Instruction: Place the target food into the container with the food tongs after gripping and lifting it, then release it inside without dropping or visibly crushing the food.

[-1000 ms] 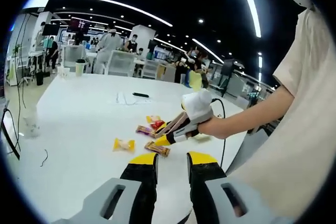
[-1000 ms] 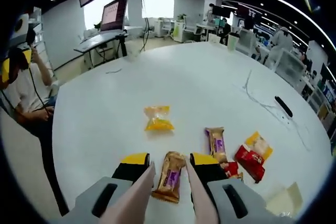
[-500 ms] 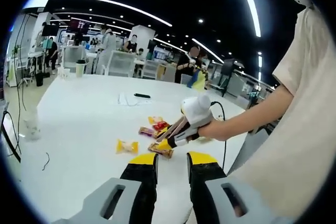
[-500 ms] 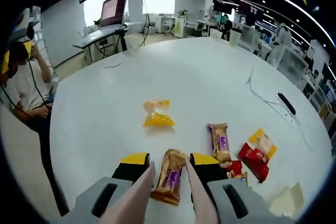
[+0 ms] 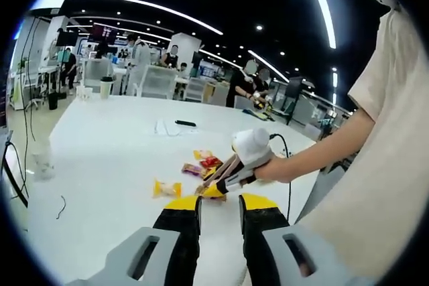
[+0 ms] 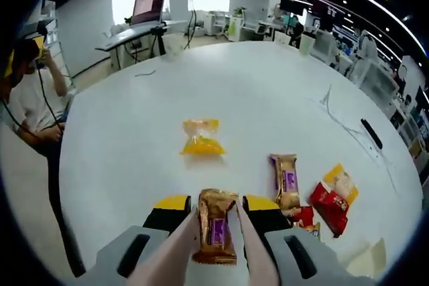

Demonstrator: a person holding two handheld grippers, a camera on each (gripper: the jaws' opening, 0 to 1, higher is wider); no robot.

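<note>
My right gripper [image 6: 218, 207] is shut on a pair of pale pink food tongs [image 6: 179, 249]. The tong arms pinch a brown snack packet [image 6: 214, 232] with a purple label, held just off the white table [image 6: 234, 85]. In the left gripper view the same gripper [image 5: 218, 189] reaches in from the right, its tongs [image 5: 226, 171] pointing down at the snacks. My left gripper [image 5: 220, 207] stays back above the table, open, with nothing between its yellow-tipped jaws. A pale, flat-sided object [image 6: 365, 259] lies at the lower right; I cannot tell what it is.
Loose snacks lie ahead: a yellow packet [image 6: 202, 137], a brown and purple bar [image 6: 287, 182], a red packet [image 6: 330, 200] and a yellow-white one [image 6: 340, 180]. A black remote [image 6: 371, 133] and a cable sit farther back. A person sits past the table's left edge [image 6: 27, 98].
The tongs have closed on the brown packet and raised it; it now stands straighter between the arms. The right gripper's view has pulled back slightly. My left gripper stays where it was.
</note>
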